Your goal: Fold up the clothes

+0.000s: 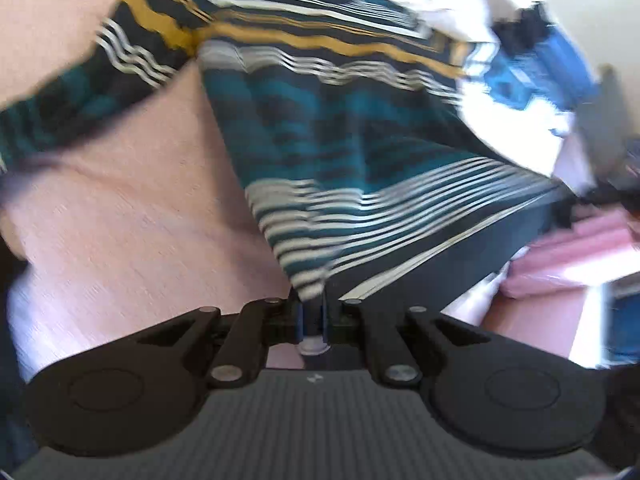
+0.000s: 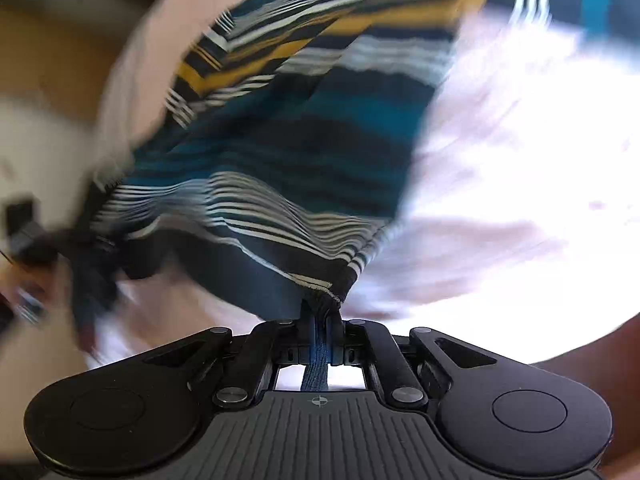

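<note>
Left tool (image 1: 313,316): closed, clamped on the lower hem corner of the striped sweater (image 1: 328,128). Right tool (image 2: 320,320): closed, clamped on the opposite hem corner, with dark knit bunched between the pads and trailing back toward the body of the tool.

Sweater position: spread front-up over a pink bed cover (image 1: 132,216), collar and label at the far end, hem nearest both tools. One sleeve (image 1: 80,92) extended sideways across the cover. Hem edge raised off the cover and pulled taut between the two grip points.

Reason for the grip, as judged: a hold on both hem corners keeps the bottom edge straight, ready for carrying toward the collar in a bottom-to-top fold, or for a tug to flatten the body first. Fold not yet made; task at an early stage.

Surroundings: blue and dark objects (image 1: 536,64) beyond the far side of the sweater, identity unclear through blur. Pink folded fabric (image 1: 576,256) beside the hem on the right of the left wrist view. Dark blurred shapes at the left edge of the right wrist view, likely the other tool and hand, not certain.

Obstructions: extended sleeve still unfolded, liable to trail or bunch during a hem-to-collar fold. Nothing seen lying on the sweater body.
</note>
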The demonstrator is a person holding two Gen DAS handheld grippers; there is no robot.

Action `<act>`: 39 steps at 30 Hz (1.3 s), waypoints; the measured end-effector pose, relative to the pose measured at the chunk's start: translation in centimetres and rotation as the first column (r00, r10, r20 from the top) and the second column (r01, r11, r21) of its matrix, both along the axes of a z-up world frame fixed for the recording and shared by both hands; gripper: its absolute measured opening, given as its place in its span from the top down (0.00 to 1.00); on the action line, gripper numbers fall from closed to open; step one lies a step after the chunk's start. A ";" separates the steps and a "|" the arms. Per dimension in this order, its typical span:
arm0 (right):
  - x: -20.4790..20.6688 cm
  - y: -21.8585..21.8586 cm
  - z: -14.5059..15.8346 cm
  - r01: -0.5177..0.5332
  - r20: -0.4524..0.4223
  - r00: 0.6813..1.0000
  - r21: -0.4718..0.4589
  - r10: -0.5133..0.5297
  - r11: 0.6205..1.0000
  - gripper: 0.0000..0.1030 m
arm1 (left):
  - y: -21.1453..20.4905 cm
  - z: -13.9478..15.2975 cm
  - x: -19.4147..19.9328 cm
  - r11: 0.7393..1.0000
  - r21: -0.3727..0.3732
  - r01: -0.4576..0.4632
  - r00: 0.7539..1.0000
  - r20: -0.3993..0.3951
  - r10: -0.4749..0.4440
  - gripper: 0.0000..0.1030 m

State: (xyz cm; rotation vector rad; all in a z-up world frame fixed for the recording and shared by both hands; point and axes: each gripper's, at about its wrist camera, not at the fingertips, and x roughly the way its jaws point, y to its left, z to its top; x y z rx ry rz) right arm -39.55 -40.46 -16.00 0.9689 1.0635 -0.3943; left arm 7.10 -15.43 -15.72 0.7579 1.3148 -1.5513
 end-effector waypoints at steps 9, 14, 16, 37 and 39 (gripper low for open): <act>-4.4 -3.4 3.8 -0.240 -0.202 0.954 -0.071 0.222 0.968 0.98 | 3.5 -2.0 -10.9 0.994 0.104 0.018 1.000 -0.026 -0.016 0.95; -5.3 -3.2 -0.6 -0.230 -0.247 0.941 0.030 0.231 0.973 0.98 | 3.6 -3.4 -13.1 0.979 0.202 -0.037 0.998 0.061 0.025 0.89; -4.9 -3.5 -1.0 -0.283 -0.299 0.915 0.004 0.271 0.959 0.97 | 3.1 -2.6 -13.3 0.970 0.244 -0.019 0.996 0.086 -0.002 0.88; 13.0 -21.2 0.7 -0.460 -0.163 0.887 -0.382 0.431 0.802 0.40 | -26.9 -0.7 -0.4 0.975 -0.216 0.059 0.920 0.391 0.031 0.62; 16.2 -23.4 -0.6 -0.500 -0.163 0.864 -0.385 0.476 0.776 0.40 | -30.8 -1.9 0.1 0.971 -0.225 0.085 0.915 0.404 0.014 0.61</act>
